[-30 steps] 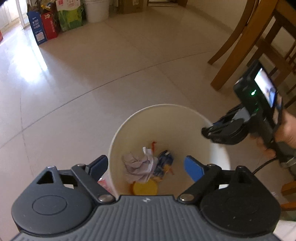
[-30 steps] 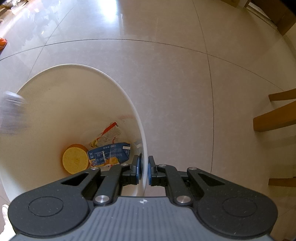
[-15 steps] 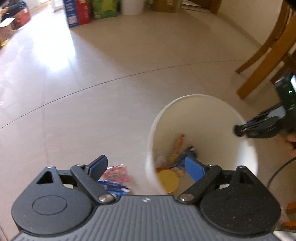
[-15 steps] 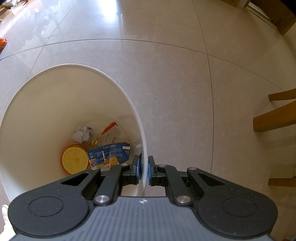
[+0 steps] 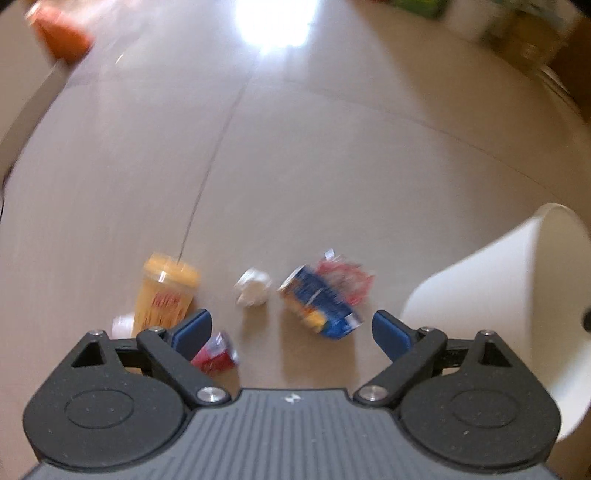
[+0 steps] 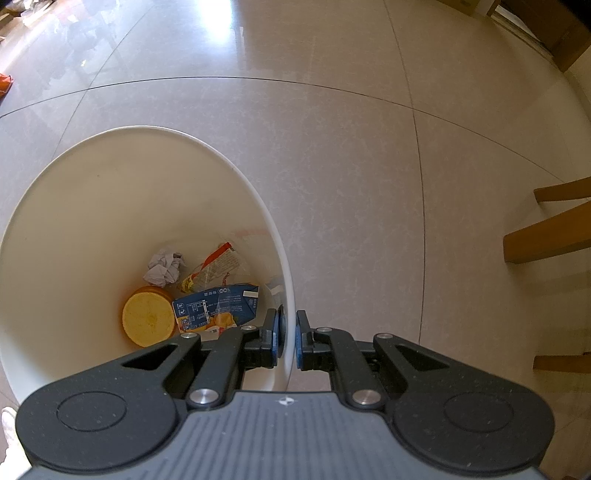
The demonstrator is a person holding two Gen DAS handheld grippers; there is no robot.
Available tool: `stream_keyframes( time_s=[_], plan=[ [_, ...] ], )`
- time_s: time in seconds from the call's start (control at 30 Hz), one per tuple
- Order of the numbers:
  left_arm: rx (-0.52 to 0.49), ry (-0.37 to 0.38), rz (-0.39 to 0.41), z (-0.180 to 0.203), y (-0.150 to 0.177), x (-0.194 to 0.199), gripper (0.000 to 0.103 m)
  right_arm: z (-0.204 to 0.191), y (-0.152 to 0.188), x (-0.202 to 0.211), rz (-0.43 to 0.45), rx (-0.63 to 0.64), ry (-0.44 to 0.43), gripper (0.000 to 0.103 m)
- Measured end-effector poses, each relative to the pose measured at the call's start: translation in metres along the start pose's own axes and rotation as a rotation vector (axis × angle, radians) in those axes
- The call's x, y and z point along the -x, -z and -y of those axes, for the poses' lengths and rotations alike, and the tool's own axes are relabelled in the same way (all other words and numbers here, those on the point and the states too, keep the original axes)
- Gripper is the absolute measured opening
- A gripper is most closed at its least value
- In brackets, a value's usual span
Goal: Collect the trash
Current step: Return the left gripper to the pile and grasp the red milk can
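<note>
My left gripper (image 5: pixel 291 328) is open and empty above litter on the tiled floor. In its blurred view lie a yellow cup (image 5: pixel 166 295) on its side, a white paper ball (image 5: pixel 253 288), a blue carton (image 5: pixel 317 306) with a red-printed wrapper (image 5: pixel 347 280) behind it, and a red packet (image 5: pixel 214 354) by the left finger. The white bin (image 5: pixel 498 295) stands to the right. My right gripper (image 6: pixel 288 339) is shut on the white bin's rim (image 6: pixel 273 229). Inside lie a crumpled paper (image 6: pixel 164 266), a yellow cup (image 6: pixel 149 319), a blue carton (image 6: pixel 218 304) and a clear wrapper (image 6: pixel 218 266).
Wooden chair legs (image 6: pixel 546 240) stand right of the bin. A blurred orange object (image 5: pixel 62 33) sits far left on the floor, and boxes (image 5: pixel 524 33) at the far right. Bare tiles stretch beyond the litter.
The left gripper has swung left, away from the bin's mouth, to the litter on the floor. A crumpled paper dropped into the bin. The right gripper has held still on the rim.
</note>
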State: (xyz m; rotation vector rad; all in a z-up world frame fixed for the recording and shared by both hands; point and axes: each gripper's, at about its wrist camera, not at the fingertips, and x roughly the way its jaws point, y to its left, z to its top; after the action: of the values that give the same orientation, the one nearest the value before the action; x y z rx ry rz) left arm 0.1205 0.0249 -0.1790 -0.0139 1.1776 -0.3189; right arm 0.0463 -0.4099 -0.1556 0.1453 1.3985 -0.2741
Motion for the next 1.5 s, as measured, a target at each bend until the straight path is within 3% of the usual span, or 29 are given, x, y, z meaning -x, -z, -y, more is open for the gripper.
stream_keyframes(
  time_s=[0.2, 0.57, 0.9, 1.17, 1.3, 1.5],
  plan=[
    [0.267, 0.007, -0.083, -0.053, 0.029, -0.042, 0.094, -0.001, -0.001, 0.0, -0.001, 0.007, 0.006, 0.011],
    [0.469, -0.069, -0.121, -0.105, 0.062, -0.119, 0.094, -0.002, 0.001, -0.001, 0.004, 0.009, 0.006, 0.011],
    [0.427, -0.093, -0.115, -0.101, 0.063, -0.152, 0.096, -0.001, -0.001, 0.0, -0.007, 0.017, 0.002, 0.011],
    [0.412, -0.2, -0.101, -0.092, 0.06, -0.171, 0.099, -0.001, 0.001, -0.001, -0.003, 0.015, 0.001, 0.011],
    [0.431, -0.219, -0.104, -0.094, 0.064, -0.169, 0.098, 0.0, 0.001, -0.002, -0.007, 0.011, -0.002, 0.011],
    [0.395, -0.166, -0.095, -0.096, 0.074, -0.164, 0.099, 0.0, 0.0, -0.001, -0.006, 0.014, -0.006, 0.011]
  ],
)
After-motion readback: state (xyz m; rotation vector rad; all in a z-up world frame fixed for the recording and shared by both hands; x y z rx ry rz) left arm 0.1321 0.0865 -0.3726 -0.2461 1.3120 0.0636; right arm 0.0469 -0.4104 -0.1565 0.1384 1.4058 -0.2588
